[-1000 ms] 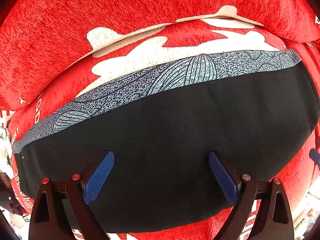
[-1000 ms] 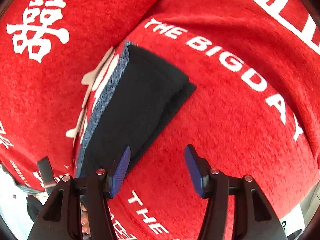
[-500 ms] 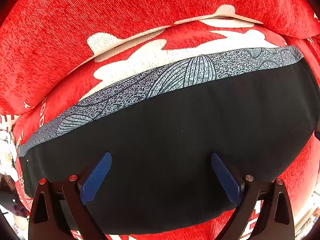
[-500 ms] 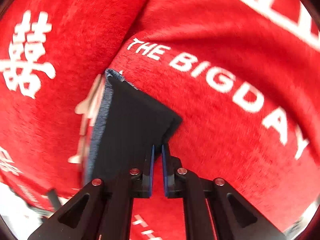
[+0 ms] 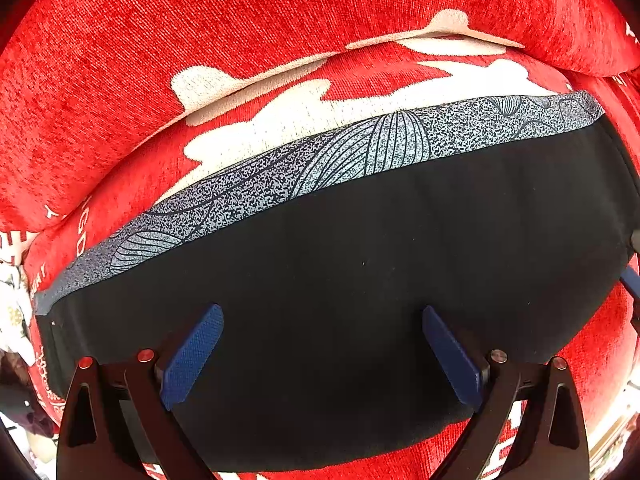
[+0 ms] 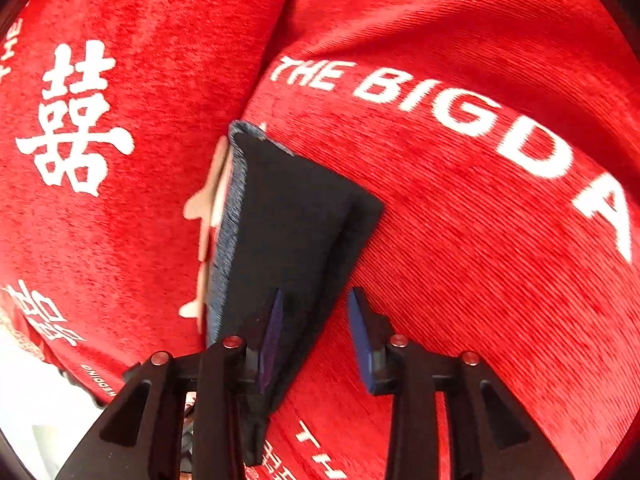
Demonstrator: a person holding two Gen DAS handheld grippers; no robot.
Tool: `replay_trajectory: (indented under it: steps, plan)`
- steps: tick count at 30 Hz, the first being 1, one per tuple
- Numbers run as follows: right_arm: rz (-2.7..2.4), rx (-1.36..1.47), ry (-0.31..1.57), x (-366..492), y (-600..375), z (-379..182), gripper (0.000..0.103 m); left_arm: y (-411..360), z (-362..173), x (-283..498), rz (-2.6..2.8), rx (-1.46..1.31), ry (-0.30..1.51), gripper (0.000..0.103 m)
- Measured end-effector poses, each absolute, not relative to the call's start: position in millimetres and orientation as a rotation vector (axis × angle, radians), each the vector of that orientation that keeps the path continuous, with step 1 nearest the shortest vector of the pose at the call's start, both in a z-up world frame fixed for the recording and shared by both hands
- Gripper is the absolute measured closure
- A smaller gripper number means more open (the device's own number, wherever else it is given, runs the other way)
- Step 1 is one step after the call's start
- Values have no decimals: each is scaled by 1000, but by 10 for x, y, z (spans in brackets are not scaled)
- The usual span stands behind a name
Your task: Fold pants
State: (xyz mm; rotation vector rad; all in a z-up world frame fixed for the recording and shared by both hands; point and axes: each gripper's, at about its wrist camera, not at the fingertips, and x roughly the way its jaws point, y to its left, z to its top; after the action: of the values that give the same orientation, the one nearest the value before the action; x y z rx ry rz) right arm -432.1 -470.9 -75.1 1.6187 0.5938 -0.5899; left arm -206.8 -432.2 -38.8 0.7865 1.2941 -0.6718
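The folded black pants (image 5: 360,272) lie flat on the red sofa seat (image 5: 248,148), with a grey patterned band (image 5: 320,168) along their far edge. My left gripper (image 5: 322,350) is open and empty, its blue fingers (image 5: 192,356) hovering over the near part of the pants. In the right wrist view the pants (image 6: 288,232) show end-on as a narrow stack. My right gripper (image 6: 316,336) is open at the pants' near right edge, its left finger (image 6: 272,340) over the cloth and its right finger over the sofa.
The red sofa cover (image 6: 480,240) carries white lettering and a white Chinese character (image 6: 76,120). The sofa back cushion (image 5: 200,20) rises behind the pants. The seat edge and a pale floor (image 6: 28,408) show at the lower left of the right wrist view.
My right gripper shut at the pants' corner half a second ago and has now opened again beside the edge. My left gripper stayed open and barely moved.
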Motion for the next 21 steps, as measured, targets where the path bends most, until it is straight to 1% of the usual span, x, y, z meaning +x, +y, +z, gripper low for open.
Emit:
replay_trajectory:
  steps: [4, 8, 9, 10, 11, 12, 16, 18, 20, 21]
  plan:
    - [-562, 1570, 540, -4221, -4789, -761, 56, -4278, -412, -2050, -673, 791, 1281, 3]
    - [-547, 1566, 496, -4051, -4862, -795, 56, -4285, -401, -2070, -684, 799, 1265, 3]
    - [-546, 1592, 486, -4005, -4879, -818, 56, -4285, -374, -2074, -684, 794, 1256, 6]
    - [-555, 1610, 504, -3963, -4893, -825, 65, -4285, -337, -2074, -683, 784, 1243, 20]
    - [-565, 1614, 537, -3921, -4904, -820, 86, -4296, -264, -2068, -682, 760, 1223, 28]
    - [-559, 1611, 549, -3896, -4905, -802, 88, -4312, -228, -2054, -679, 746, 1218, 34]
    - [-483, 1539, 537, -3813, -4909, -522, 89, -4509, -138, -1899, -658, 643, 1209, 34]
    - [-438, 1501, 528, -3765, -4897, -375, 89, -4619, -192, -1836, -650, 607, 1235, 34]
    - [-401, 1478, 514, -3720, -4883, -254, 89, -4732, -365, -1851, -693, 607, 1307, 34]
    - [-384, 1467, 507, -3684, -4877, -198, 89, -4758, -418, -1911, -693, 638, 1280, 34]
